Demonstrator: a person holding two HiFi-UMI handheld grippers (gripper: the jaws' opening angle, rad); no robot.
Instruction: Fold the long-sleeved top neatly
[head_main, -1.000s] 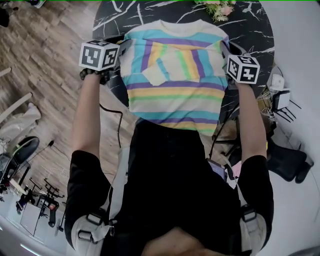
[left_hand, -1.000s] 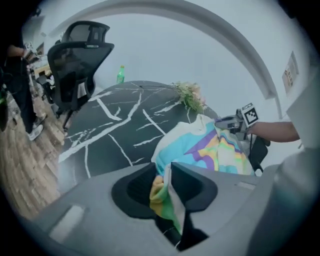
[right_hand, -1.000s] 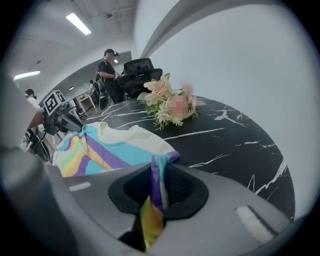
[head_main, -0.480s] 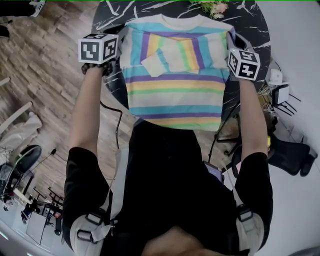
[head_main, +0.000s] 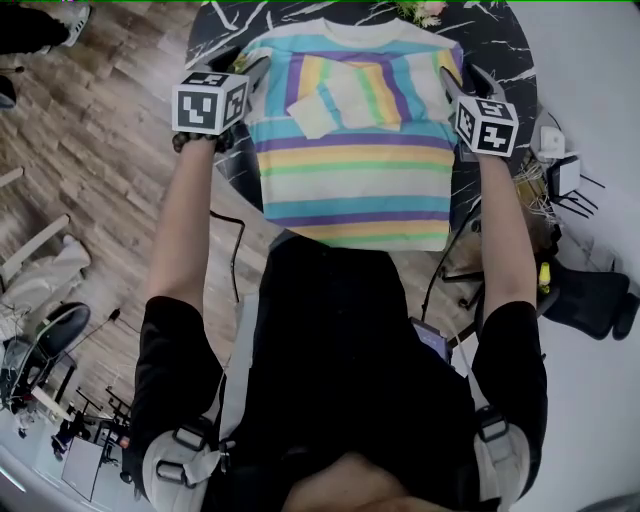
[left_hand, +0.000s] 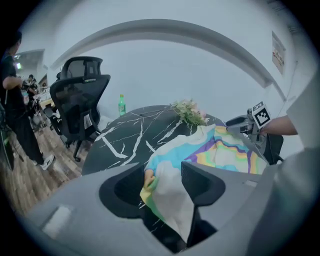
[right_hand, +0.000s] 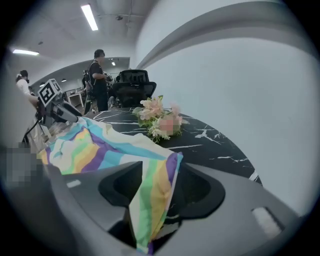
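Observation:
The striped long-sleeved top (head_main: 355, 165) lies flat on the round black marble table (head_main: 500, 40), its sleeves folded across the chest. My left gripper (head_main: 250, 75) is at the top's left edge, and my right gripper (head_main: 462, 80) is at its right edge. In the left gripper view a fold of the top (left_hand: 167, 195) lies loose between the jaws of the left gripper (left_hand: 165, 172), which have just been opening. In the right gripper view the striped edge (right_hand: 152, 200) drapes between the jaws of the right gripper (right_hand: 157, 170), which have also just been opening, with gaps either side.
A bunch of flowers (head_main: 425, 12) lies at the table's far edge, beyond the collar. A green bottle (left_hand: 121, 105) and a black office chair (left_hand: 80, 100) stand past the table. Another dark chair (head_main: 585, 310) and cables lie on the floor at right. People stand in the background (right_hand: 97, 75).
Both grippers and the top have shifted toward the far side of the table. The top's side edges, pinched before, now lie slack.

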